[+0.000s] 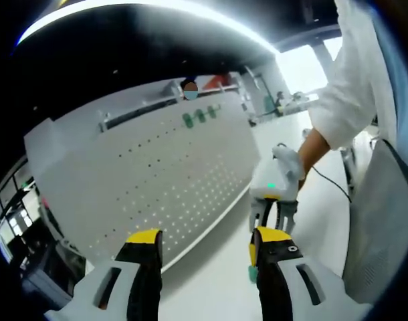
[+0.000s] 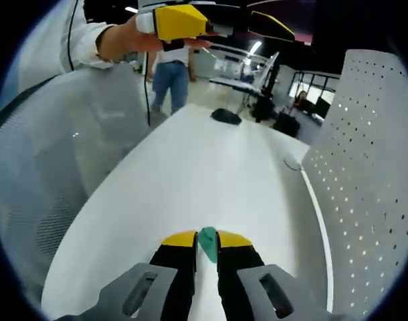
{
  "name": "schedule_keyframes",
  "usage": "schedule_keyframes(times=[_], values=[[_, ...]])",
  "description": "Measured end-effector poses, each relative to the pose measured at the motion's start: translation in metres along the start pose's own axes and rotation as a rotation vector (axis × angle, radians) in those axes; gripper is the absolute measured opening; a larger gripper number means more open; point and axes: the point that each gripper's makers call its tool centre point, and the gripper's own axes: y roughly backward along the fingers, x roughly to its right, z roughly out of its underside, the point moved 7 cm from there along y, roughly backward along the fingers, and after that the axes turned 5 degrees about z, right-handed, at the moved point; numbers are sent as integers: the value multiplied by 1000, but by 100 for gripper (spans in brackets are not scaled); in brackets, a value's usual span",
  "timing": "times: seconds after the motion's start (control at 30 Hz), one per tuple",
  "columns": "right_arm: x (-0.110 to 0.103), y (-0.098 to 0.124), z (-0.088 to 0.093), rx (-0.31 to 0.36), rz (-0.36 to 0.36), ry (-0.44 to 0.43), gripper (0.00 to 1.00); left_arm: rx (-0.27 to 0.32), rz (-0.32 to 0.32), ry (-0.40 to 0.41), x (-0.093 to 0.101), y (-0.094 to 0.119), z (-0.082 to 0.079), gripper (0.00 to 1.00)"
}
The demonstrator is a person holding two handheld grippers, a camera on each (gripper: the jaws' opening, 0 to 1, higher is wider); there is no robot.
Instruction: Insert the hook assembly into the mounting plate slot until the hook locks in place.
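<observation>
The white perforated mounting plate (image 1: 157, 167) stands upright on the table, with a few green hooks (image 1: 200, 115) hanging near its top edge. My left gripper (image 1: 208, 241) is open and empty in front of the plate. It also appears high up in the right gripper view (image 2: 224, 23), held in a hand. My right gripper (image 2: 207, 244) is shut on a small green hook (image 2: 207, 242) above the white table (image 2: 211, 174). The plate (image 2: 371, 167) stands to its right. In the left gripper view the right gripper (image 1: 276, 212) points down beside my right jaw, a bit of green (image 1: 252, 273) below it.
A grey mesh chair back (image 2: 50, 180) stands along the table's left side and shows again (image 1: 384, 227) at the right. A black object (image 2: 225, 116) lies at the table's far end. A person in jeans (image 2: 170, 73) stands beyond. A white sleeve (image 1: 354, 73) reaches in.
</observation>
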Motion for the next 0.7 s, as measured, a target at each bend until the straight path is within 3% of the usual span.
schedule_keyframes(times=[0.7], values=[[3, 0, -6, -10, -20, 71, 5, 3, -3, 9, 0, 0, -1, 56]])
